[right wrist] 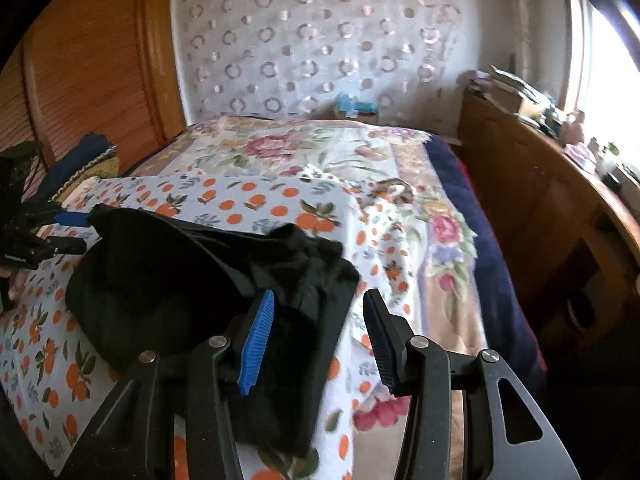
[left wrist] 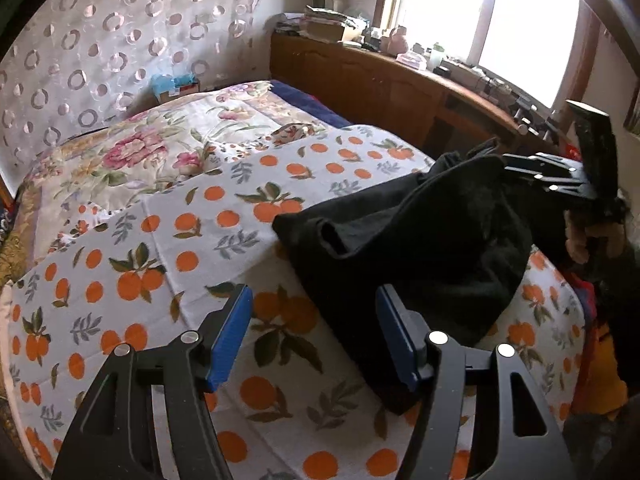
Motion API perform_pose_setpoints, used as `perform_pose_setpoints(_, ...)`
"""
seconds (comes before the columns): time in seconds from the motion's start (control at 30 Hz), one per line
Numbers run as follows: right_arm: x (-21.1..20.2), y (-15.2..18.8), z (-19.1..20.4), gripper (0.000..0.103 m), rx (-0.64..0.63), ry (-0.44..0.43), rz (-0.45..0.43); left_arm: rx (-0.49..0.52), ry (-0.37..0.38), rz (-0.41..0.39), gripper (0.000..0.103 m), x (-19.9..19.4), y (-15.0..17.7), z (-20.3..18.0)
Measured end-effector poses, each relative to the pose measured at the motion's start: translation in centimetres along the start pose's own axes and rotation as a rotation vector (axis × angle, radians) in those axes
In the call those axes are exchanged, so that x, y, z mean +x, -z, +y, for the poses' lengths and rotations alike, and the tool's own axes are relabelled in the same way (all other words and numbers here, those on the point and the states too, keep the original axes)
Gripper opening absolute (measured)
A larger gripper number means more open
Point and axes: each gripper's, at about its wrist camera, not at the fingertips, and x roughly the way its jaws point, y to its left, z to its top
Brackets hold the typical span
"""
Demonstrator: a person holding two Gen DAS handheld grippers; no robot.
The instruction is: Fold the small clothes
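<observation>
A black garment [left wrist: 420,240] lies crumpled on the orange-print sheet [left wrist: 160,248], near the bed's front edge. My left gripper [left wrist: 316,332] is open at its near left corner. The right blue pad [left wrist: 394,336] lies against the cloth's edge, while the left pad stands over bare sheet. In the right wrist view the same garment [right wrist: 180,272] spreads out to the left. My right gripper [right wrist: 318,340] is open over its near right end, with a fold of black cloth loose between the jaws. The left gripper [right wrist: 76,232] shows at the garment's far left tip.
A floral quilt [right wrist: 360,148] covers the far half of the bed. A wooden shelf unit [left wrist: 380,80] with clutter runs below the bright window [left wrist: 500,20]. A wooden wardrobe door [right wrist: 92,72] stands left of the bed. A circle-patterned curtain [right wrist: 320,40] hangs behind it.
</observation>
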Motion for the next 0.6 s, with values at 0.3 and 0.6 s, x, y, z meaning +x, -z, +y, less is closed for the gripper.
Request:
perform_pose_setpoints(0.3, 1.9, -2.2, -1.5, 0.036, 0.007, -0.033, -0.017, 0.001, 0.001, 0.006, 0.065, 3.9, -3.9, 0.1)
perform_pose_setpoints(0.6, -1.5, -3.0, -3.1, 0.056, 0.057, 0.006, -0.068, -0.026, -0.077, 0.056, 0.065, 6.6, -4.7, 2.2)
